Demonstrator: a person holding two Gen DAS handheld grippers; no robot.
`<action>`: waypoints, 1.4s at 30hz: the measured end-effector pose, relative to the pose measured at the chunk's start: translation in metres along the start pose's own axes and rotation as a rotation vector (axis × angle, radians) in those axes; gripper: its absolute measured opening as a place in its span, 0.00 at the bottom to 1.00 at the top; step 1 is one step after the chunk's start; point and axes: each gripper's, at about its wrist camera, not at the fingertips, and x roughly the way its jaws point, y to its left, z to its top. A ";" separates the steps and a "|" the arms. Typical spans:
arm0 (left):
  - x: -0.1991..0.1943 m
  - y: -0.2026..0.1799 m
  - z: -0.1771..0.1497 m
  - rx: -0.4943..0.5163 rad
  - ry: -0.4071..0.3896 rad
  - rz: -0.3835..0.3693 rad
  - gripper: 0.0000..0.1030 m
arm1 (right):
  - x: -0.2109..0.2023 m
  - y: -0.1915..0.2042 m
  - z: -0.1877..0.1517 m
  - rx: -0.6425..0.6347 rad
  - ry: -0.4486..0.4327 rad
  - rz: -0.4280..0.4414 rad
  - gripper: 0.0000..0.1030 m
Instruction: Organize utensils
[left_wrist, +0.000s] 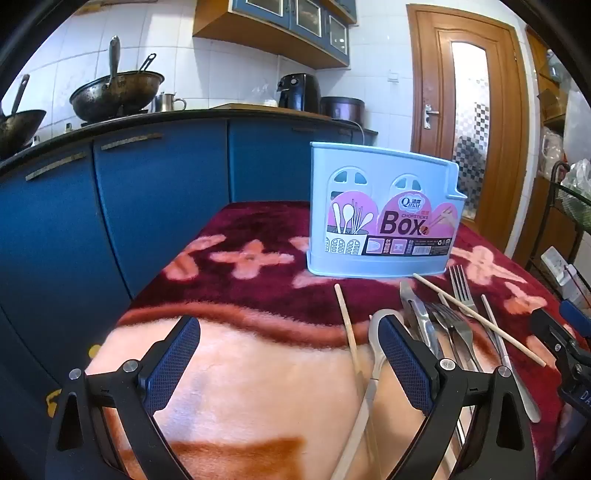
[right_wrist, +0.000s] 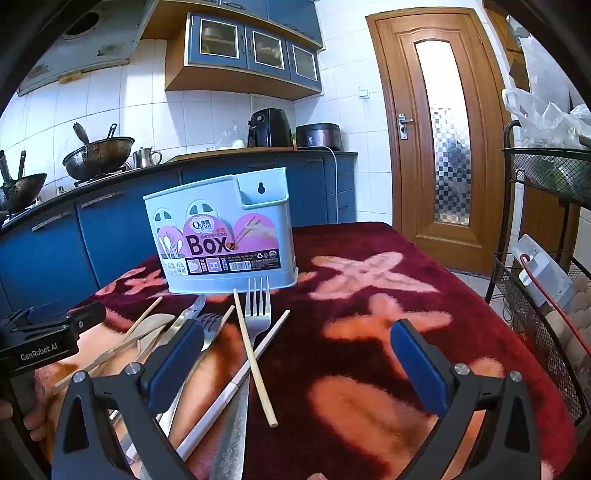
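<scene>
A light blue chopsticks box (left_wrist: 382, 210) stands upright on the red patterned cloth; it also shows in the right wrist view (right_wrist: 225, 243). In front of it lies a loose pile of utensils: metal forks (left_wrist: 460, 291) (right_wrist: 258, 314), a knife (left_wrist: 415, 310), a pale spoon (left_wrist: 376, 343) and wooden chopsticks (left_wrist: 349, 325) (right_wrist: 255, 354). My left gripper (left_wrist: 290, 354) is open and empty, low over the cloth, left of the pile. My right gripper (right_wrist: 297, 354) is open and empty, with the pile under its left finger.
A blue kitchen counter (left_wrist: 147, 177) with woks (left_wrist: 118, 92) stands behind the table. A wooden door (right_wrist: 439, 129) is at the back right. A black wire rack (right_wrist: 546, 280) stands off the table's right edge.
</scene>
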 end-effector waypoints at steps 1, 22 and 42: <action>0.000 0.000 0.000 0.001 0.001 -0.001 0.94 | 0.000 0.000 0.000 0.000 0.000 0.000 1.00; -0.002 0.001 0.000 0.002 -0.001 0.000 0.94 | 0.001 0.000 0.000 -0.001 0.002 -0.001 1.00; -0.002 0.001 0.000 0.002 -0.002 0.000 0.94 | 0.001 -0.001 0.000 0.001 0.003 0.000 1.00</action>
